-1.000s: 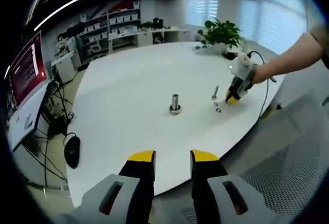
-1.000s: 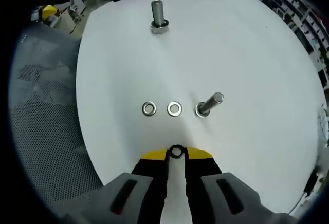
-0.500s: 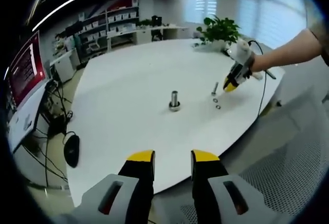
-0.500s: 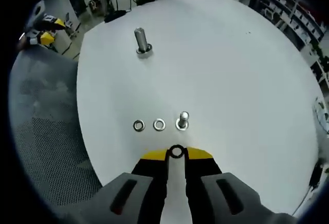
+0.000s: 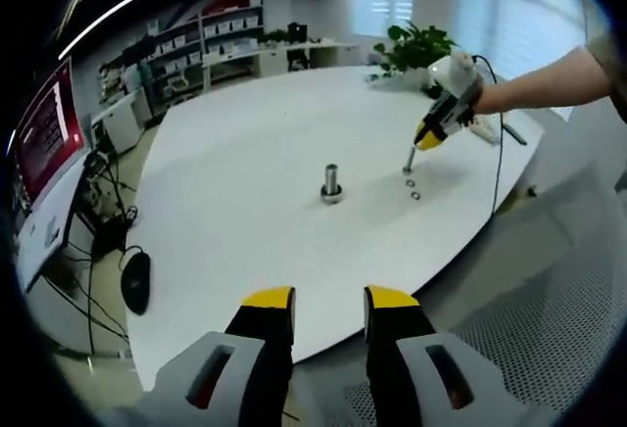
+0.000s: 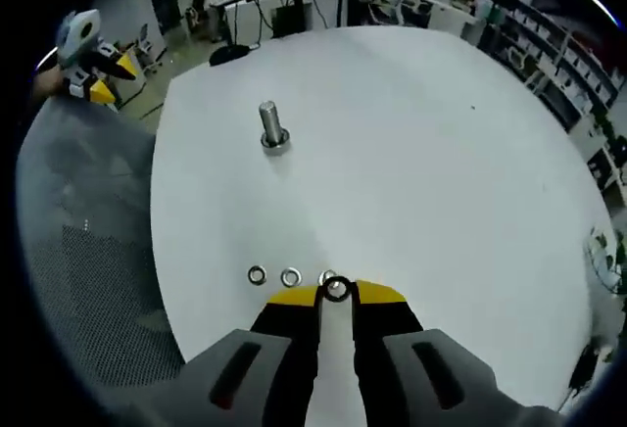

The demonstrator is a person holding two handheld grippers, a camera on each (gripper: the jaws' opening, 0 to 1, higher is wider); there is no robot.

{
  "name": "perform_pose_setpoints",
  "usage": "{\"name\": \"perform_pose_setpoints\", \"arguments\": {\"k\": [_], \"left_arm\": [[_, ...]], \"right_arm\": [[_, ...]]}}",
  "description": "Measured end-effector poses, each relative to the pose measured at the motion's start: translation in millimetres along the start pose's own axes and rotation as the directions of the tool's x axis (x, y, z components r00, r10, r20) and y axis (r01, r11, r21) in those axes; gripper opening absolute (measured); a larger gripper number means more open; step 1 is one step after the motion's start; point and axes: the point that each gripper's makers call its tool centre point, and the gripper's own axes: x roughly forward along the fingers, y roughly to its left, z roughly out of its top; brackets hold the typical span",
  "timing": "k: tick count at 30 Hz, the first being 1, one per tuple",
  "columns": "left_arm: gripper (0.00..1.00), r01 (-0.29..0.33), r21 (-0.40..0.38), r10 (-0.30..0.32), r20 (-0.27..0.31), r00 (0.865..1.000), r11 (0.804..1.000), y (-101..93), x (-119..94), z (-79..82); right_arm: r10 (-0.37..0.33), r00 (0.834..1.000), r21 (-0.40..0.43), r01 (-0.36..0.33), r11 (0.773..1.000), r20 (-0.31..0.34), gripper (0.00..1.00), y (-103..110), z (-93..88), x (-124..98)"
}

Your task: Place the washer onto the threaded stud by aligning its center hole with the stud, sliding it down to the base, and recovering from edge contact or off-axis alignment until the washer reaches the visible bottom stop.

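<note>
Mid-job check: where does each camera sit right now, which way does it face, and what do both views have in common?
Left gripper view: off the table's near edge, facing across the white table; own left tool, open, at bottom; right tool and forearm at right.
Right gripper view: above the table, facing down; right tool shut on washer.
Shared: large stud, two loose washers.

Right gripper (image 5: 428,139) has lifted off the tabletop (image 5: 245,202) and moved in from its near edge, now above the small bolt (image 5: 409,160), jaws still pinching the washer (image 6: 336,289). In the right gripper view the bolt has slid under the jaw tips; the two loose washers (image 6: 273,276) sit lower, just beside them.
</note>
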Motion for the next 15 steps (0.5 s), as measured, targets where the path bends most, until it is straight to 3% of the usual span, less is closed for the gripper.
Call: {"name": "perform_pose_setpoints", "arguments": {"k": [15], "left_arm": [[0.26,-0.010,0.009,0.010,-0.028,1.000,1.000,0.1,0.9,-4.2]], "right_arm": [[0.029,0.999,-0.052,-0.030,0.998,-0.037,0.14,4.6,0.5,9.7]]}}
